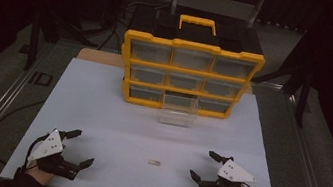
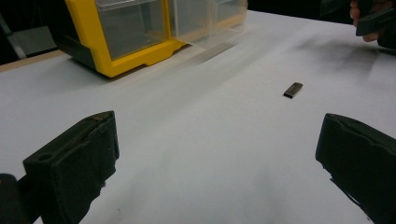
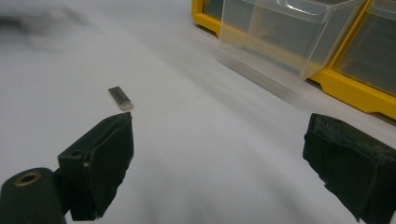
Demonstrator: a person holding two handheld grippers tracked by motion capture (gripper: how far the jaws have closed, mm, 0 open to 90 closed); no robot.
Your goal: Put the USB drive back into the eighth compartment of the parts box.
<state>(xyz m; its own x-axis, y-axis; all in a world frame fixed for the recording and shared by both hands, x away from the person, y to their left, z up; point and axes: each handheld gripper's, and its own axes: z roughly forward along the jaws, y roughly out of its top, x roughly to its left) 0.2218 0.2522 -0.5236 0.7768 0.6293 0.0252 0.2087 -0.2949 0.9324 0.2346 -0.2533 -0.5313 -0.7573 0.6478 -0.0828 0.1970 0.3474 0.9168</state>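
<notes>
Pickup has not begun, as we read it: the small flat grey metal piece (image 1: 154, 162) lies alone on the white table (image 1: 100, 113), at six o'clock from the yellow plastic drawer cabinet with clear drawers (image 1: 188, 74). We have the left hand-held gripper (image 1: 76, 147) at nine o'clock from the piece and the right hand-held gripper (image 1: 204, 166) at three o'clock, both spread wide with nothing between their jaws, both apart from it. Next, we judge, one of them must come over the piece, point down and close on its thin edges, which lie flush to the table.

One clear plastic drawer (image 1: 179, 110), bottom row middle, stands pulled out toward us and looks empty. The other drawers sit shut; we cannot tell their contents.
</notes>
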